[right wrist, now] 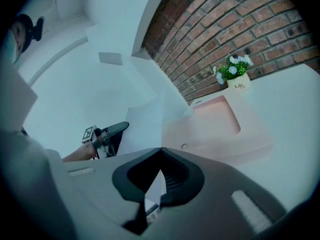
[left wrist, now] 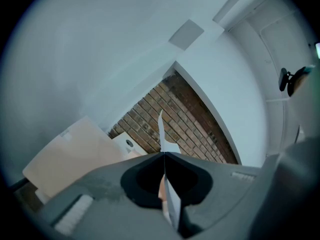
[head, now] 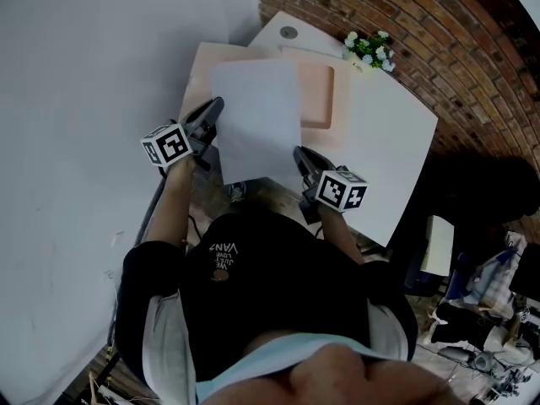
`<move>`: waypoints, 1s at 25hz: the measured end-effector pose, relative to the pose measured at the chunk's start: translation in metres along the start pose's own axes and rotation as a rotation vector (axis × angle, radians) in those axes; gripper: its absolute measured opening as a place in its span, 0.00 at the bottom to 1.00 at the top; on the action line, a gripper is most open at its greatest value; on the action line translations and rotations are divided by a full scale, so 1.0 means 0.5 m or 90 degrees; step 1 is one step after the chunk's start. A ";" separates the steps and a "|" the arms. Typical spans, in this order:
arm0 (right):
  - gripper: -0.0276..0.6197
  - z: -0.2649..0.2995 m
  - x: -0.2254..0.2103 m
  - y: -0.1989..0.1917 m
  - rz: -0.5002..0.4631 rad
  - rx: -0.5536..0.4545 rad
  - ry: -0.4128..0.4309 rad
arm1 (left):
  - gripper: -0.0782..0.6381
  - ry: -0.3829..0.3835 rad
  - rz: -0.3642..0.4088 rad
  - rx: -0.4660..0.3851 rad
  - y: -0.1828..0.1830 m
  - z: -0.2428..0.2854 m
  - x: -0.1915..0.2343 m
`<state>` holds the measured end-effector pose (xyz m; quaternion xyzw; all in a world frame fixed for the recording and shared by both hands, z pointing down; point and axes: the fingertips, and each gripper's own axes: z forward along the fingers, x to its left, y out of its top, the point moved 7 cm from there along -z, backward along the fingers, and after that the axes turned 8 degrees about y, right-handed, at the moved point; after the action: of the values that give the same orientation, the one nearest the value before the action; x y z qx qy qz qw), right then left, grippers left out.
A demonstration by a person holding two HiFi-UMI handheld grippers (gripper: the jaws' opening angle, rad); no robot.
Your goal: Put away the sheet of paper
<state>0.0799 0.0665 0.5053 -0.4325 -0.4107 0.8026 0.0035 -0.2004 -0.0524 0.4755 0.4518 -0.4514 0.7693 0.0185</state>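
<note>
A white sheet of paper [head: 257,116] is held flat in the air over the near left part of the white table [head: 388,159]. My left gripper [head: 215,108] is shut on its left edge, and in the left gripper view the sheet [left wrist: 162,131] runs edge-on out of the closed jaws. My right gripper [head: 299,152] is shut on the sheet's near right corner; in the right gripper view the paper [right wrist: 145,124] spreads away from the closed jaws toward the left gripper [right wrist: 112,130]. Under the sheet lies a pink tray [head: 325,99], partly hidden by it.
A beige board [head: 202,66] lies under the tray at the table's left. A small pot of white flowers [head: 369,49] stands at the back by the brick wall [head: 439,40]. A white wall is on the left. Clutter sits on the floor at the right.
</note>
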 end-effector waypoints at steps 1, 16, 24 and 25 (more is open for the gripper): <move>0.04 0.007 -0.001 0.004 0.001 -0.003 -0.005 | 0.11 -0.006 -0.001 0.004 0.007 0.009 0.004; 0.04 0.101 -0.010 0.034 0.035 -0.050 -0.069 | 0.11 -0.055 0.000 0.076 0.089 0.116 0.083; 0.04 0.138 -0.009 0.033 0.049 -0.077 -0.109 | 0.11 -0.084 0.003 0.114 0.115 0.160 0.113; 0.04 0.140 -0.006 0.033 0.051 -0.079 -0.111 | 0.11 -0.085 0.004 0.118 0.118 0.163 0.115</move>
<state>0.0386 0.0085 0.5166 -0.3763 -0.4404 0.8100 -0.0913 -0.2047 -0.1671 0.4913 0.5005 -0.3797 0.7760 -0.0560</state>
